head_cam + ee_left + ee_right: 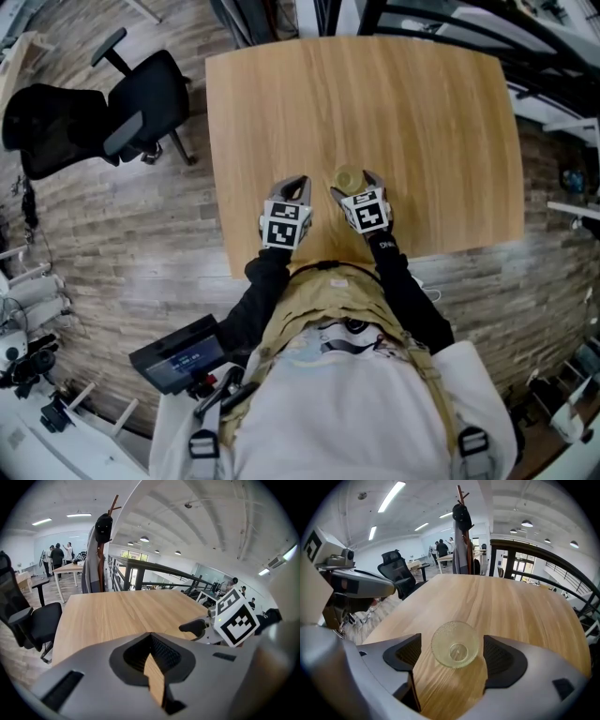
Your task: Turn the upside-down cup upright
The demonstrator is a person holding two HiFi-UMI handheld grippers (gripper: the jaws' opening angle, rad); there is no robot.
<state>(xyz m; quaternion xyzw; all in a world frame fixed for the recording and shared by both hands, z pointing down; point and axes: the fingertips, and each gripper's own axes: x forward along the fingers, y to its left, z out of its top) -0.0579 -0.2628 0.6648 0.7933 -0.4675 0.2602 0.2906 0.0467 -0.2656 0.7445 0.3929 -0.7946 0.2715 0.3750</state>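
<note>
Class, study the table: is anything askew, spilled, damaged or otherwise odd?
Only the small clear cup: it seems to stand mouth down on the table, base uppermost, untouched between the jaws of the open right claw. No spill or damage shows.

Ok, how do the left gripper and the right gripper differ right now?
The left gripper has its jaws together and empty; the right gripper has them wide apart. The right gripper straddles the cup without touching it; the left gripper is over bare table. Both point downward.
</note>
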